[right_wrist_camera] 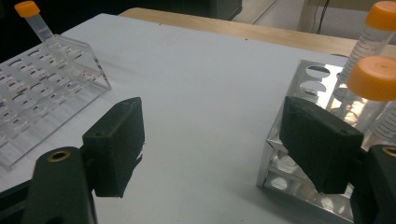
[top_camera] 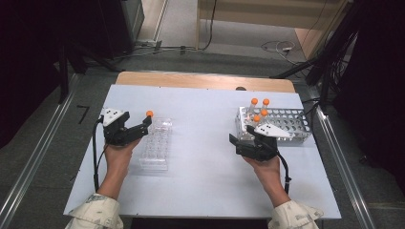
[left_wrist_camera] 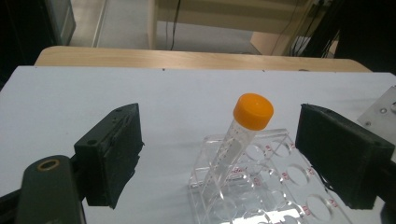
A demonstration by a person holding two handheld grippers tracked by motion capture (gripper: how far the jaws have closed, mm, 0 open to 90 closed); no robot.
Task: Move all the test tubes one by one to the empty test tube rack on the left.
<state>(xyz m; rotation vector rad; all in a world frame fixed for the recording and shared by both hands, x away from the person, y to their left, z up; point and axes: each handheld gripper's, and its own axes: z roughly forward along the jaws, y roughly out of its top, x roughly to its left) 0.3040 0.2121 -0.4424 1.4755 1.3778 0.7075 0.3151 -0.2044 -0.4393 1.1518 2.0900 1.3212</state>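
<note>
Between the open left gripper [left_wrist_camera: 219,158] jaws a tube [left_wrist_camera: 238,140] leans in the clear rack [left_wrist_camera: 280,186], untouched; the open right gripper [right_wrist_camera: 215,149] sits beside the metal rack [right_wrist_camera: 303,186] holding tubes [right_wrist_camera: 373,79].

In the right gripper view, the shiny perforated metal tube rack [right_wrist_camera: 299,140] is cut off by the right edge and partly hidden behind a black jaw. The clear acrylic tube rack [left_wrist_camera: 261,186] runs off the left gripper view's bottom edge; its red hole markings are too small to read.

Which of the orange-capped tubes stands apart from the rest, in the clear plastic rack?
The lone tube at the far corner of the clear rack, between the left gripper's open jaws. The other four stand clustered in the metal rack on the right.
</note>
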